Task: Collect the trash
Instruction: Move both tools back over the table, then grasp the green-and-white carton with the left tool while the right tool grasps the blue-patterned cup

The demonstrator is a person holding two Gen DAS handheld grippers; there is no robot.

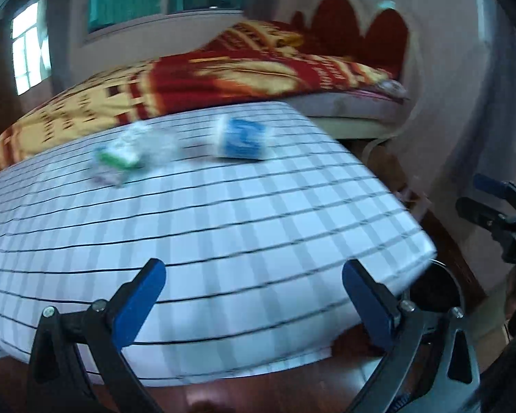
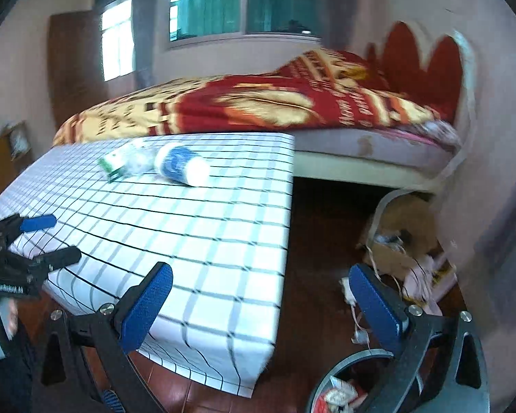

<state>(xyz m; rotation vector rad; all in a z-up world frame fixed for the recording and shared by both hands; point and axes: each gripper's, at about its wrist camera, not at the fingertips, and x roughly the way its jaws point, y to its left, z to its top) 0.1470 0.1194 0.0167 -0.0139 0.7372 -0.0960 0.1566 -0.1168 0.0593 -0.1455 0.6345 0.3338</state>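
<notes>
Left wrist view: the left hand-held gripper (image 1: 253, 296) is hanging wide open and empty over the near edge of the checkered tabletop (image 1: 223, 227), with the blue-and-white cup (image 1: 240, 137) and the green-and-white wrapper (image 1: 120, 155) lying blurry at the far end. Right wrist view: the right hand-held gripper (image 2: 259, 299) is also gaping with nothing in it, sitting off the tabletop's corner above the trash bin (image 2: 340, 389). I'm guessing it's the approach step, so next 1 gripper needs to reach across to those 2 pieces and close on 1.

no text readable; print on blue-white cup (image 2: 182, 165) and green-white pack (image 2: 115, 163) blurred.
</notes>
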